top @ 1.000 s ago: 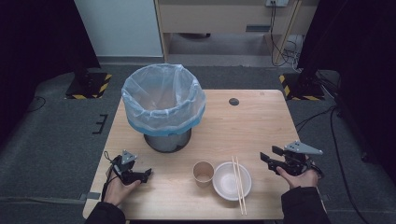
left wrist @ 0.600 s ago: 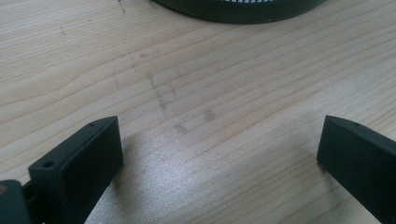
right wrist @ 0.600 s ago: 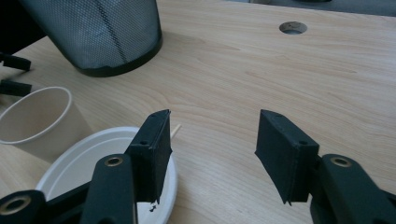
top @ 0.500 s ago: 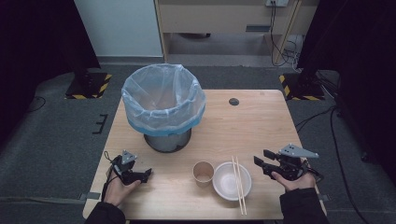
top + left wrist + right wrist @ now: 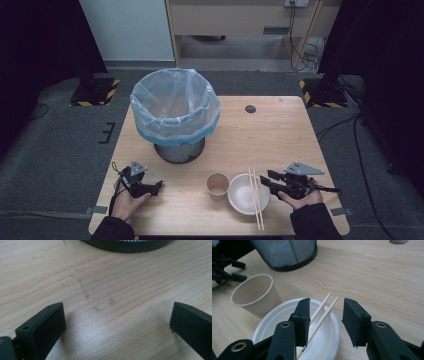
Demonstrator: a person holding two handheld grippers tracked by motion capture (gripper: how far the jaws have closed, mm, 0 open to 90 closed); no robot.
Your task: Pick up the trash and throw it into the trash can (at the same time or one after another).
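Right gripper [image 5: 325, 322]: jaws part-open, just been closing; both sticks between them, not yet pinched.
Chopsticks [image 5: 256, 197]: across the white bowl [image 5: 240, 200], long axis near-to-far, just left of the right gripper.
Left gripper [image 5: 156, 187]: jaws wide apart, empty, well left.
Bin [image 5: 175, 107]: far left.

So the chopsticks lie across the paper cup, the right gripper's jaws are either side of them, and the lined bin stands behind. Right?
Not quite: the chopsticks lie across the white bowl, not the paper cup, which stands empty beside it, as the high view shows. The rest holds: the right gripper, whose jaws have just been closing, has them between its jaws, unpinched, and the lined bin stands behind.
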